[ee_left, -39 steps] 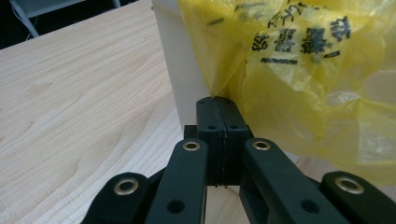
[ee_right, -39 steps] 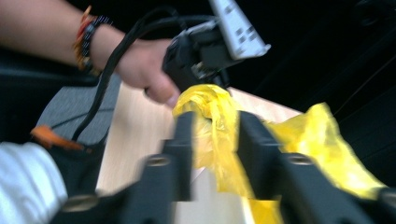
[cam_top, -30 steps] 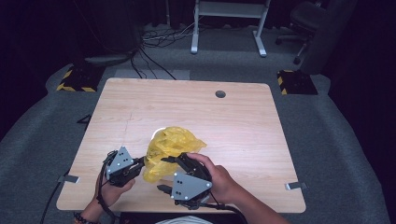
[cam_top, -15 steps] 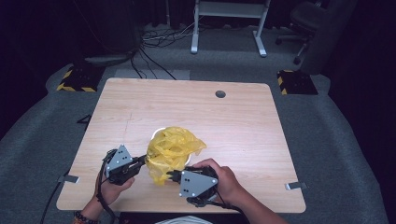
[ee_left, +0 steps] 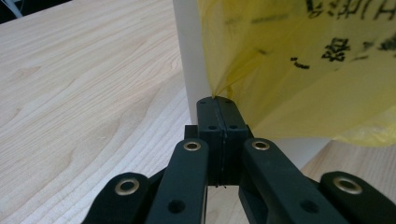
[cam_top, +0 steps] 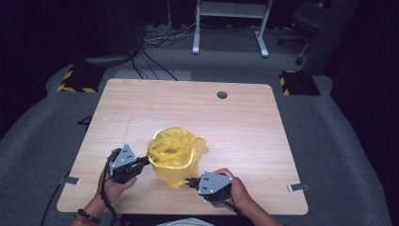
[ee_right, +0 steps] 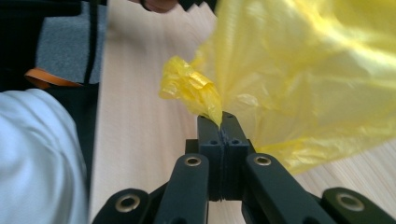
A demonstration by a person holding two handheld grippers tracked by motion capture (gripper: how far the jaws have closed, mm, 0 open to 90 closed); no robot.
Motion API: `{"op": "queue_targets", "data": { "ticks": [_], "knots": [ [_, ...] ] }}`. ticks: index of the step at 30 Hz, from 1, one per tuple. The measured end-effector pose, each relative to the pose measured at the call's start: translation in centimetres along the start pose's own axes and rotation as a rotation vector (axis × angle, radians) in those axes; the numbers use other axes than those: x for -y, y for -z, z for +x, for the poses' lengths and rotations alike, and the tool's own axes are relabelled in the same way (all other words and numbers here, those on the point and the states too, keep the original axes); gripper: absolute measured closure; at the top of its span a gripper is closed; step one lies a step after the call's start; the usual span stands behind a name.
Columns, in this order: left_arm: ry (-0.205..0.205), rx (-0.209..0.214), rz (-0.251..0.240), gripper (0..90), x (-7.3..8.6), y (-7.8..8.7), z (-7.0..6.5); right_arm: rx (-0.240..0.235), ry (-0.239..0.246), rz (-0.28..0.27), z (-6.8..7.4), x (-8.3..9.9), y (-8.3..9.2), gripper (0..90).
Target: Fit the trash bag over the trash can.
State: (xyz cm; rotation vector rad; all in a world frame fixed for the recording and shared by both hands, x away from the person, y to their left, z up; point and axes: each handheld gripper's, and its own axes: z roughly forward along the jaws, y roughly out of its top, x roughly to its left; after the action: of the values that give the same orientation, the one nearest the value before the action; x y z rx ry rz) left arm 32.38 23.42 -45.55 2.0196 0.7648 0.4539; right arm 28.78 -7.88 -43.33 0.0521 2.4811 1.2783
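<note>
A yellow plastic bag (cam_top: pixel 175 153) with black print is draped over a white container (ee_left: pixel 189 56) near the front of the wooden table (cam_top: pixel 235 122). My left gripper (cam_top: pixel 148 161) is at the bag's left side. In the left gripper view its jaws (ee_left: pixel 217 100) are shut on a pinch of the yellow film beside the container's wall. My right gripper (cam_top: pixel 188 181) sits low at the bag's front right. In the right gripper view its jaws (ee_right: pixel 220 119) are shut on a crumpled fold of the bag. The container's inside is hidden by the bag.
A round cable hole (cam_top: pixel 222 94) lies at the table's far side. Beyond the table stand a white desk frame (cam_top: pixel 230 19), an office chair (cam_top: pixel 310 19), floor cables (cam_top: pixel 155 42) and two yellow-black striped blocks (cam_top: pixel 75 80). Bare wood lies left, right and behind the bag.
My right gripper has dropped lower and come toward the table's front edge, shutting on the bag's lower front. The bag now hangs further down the container. The left gripper has kept still.
</note>
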Motion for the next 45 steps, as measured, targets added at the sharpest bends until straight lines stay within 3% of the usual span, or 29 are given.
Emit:
{"op": "queue_targets", "data": {
  "ticks": [5,11,17,21,22,23,25,27,29,33,37,38,42,45],
  "knots": [
    [0.023,0.025,0.028,90.0,0.4,-1.4,0.8,0.007,-0.049,0.009,-1.1,2.0,-1.0,90.0],
    [0.003,0.045,0.029,88.1,0.3,-2.2,1.4,0.012,-0.075,0.011,-2.0,2.8,-1.9,89.2],
    [-0.023,0.018,-0.025,66.5,0.7,-0.4,1.8,-0.008,-0.079,-0.012,-2.1,2.7,-0.5,85.0],
    [-0.006,0.025,-0.049,47.1,1.2,1.3,2.2,0.005,-0.090,-0.031,-2.1,2.3,0.6,74.7],
    [-0.024,0.006,-0.049,43.1,1.2,1.7,2.4,0.007,-0.093,-0.029,-2.1,2.2,0.8,74.5],
    [-0.015,0.007,-0.055,39.1,1.4,2.1,2.4,0.009,-0.091,-0.028,-2.1,2.2,1.1,72.7],
    [0.001,0.031,-0.066,31.5,1.5,2.8,2.6,0.016,-0.091,-0.025,-1.9,2.3,1.6,63.1],
    [-0.014,0.028,-0.068,27.3,1.5,3.6,2.6,0.028,-0.113,-0.036,-1.9,2.4,2.3,54.6],
    [-0.013,0.041,-0.084,25.9,1.5,4.4,2.6,0.033,-0.137,-0.058,-2.0,2.7,3.3,49.6],
    [-0.010,0.027,-0.106,25.3,0.8,5.1,2.6,0.049,-0.196,-0.098,-2.6,2.8,5.1,47.6],
    [-0.043,0.030,-0.146,31.5,-1.1,5.2,2.7,0.120,-0.217,-0.141,-4.2,1.8,6.5,48.3],
    [-0.049,0.019,-0.154,32.1,-1.7,5.1,2.7,0.133,-0.218,-0.150,-4.7,1.4,6.6,49.1],
    [-0.063,0.050,-0.196,39.2,-3.4,4.5,3.0,0.156,-0.229,-0.173,-6.6,0.4,6.1,50.1],
    [-0.081,0.082,-0.217,45.6,-4.2,4.1,3.2,0.137,-0.252,-0.181,-7.5,-0.1,5.2,49.2]
  ]
}}
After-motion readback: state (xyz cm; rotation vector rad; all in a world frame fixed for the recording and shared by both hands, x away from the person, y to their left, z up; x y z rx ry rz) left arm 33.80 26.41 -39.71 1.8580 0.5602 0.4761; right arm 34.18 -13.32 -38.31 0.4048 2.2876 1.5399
